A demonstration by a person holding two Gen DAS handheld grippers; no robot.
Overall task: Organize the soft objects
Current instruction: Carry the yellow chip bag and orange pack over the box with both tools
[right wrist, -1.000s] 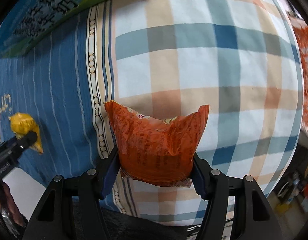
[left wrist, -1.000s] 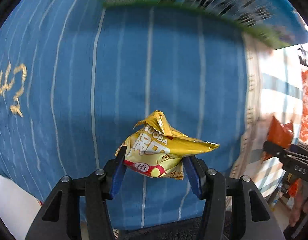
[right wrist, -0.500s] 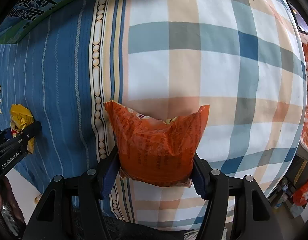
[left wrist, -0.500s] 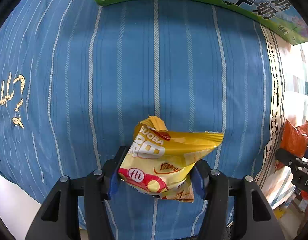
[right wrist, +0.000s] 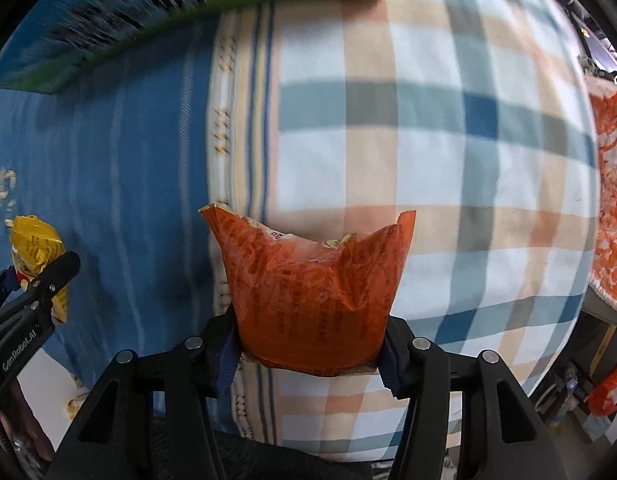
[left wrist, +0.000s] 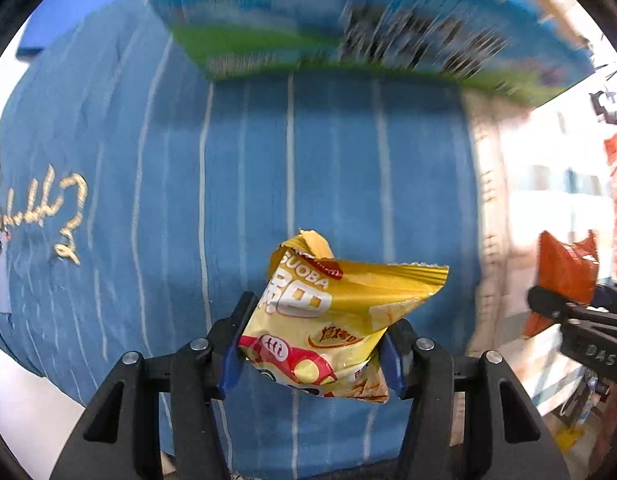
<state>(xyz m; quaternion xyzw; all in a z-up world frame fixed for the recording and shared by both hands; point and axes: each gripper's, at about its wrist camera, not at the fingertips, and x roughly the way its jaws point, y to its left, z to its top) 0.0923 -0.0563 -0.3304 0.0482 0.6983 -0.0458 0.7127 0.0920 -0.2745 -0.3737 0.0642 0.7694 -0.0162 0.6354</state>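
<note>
Snack packets hang in two hand-held grippers above a cloth-covered surface. From the left wrist view, the left gripper [left wrist: 312, 344] pinches a crumpled yellow snack packet [left wrist: 344, 316] between its blue pads [left wrist: 232, 352]; its jaws have just been closing on the packet, whose lower corner droops below the right-hand pad. Under it lies a blue striped cloth [left wrist: 228, 184] with gold stitched lettering [left wrist: 48, 216] at the left, too curved and partly cut off to read. At the far edge sits a blue and green carton [left wrist: 348, 36], its printing smeared by motion blur and unreadable. At the right edge the right gripper [left wrist: 580, 320] shows only in part, with an orange packet [left wrist: 564, 272] behind its finger.

From the right wrist view, the right gripper [right wrist: 308, 344] squeezes that orange snack packet [right wrist: 312, 292] between its pads, its jaws having just been closing on it; the packet's bottom hides the pad faces. Beneath it spreads a checked cloth [right wrist: 448, 140] that meets the blue striped cloth [right wrist: 108, 160] along a patterned border. The carton [right wrist: 168, 12] is again blurred at the far left. At the near left the left gripper [right wrist: 32, 300] covers much of the yellow packet [right wrist: 36, 248]. An orange and white patterned fabric [right wrist: 608, 200] at the right edge is cut off and cannot be identified.
</note>
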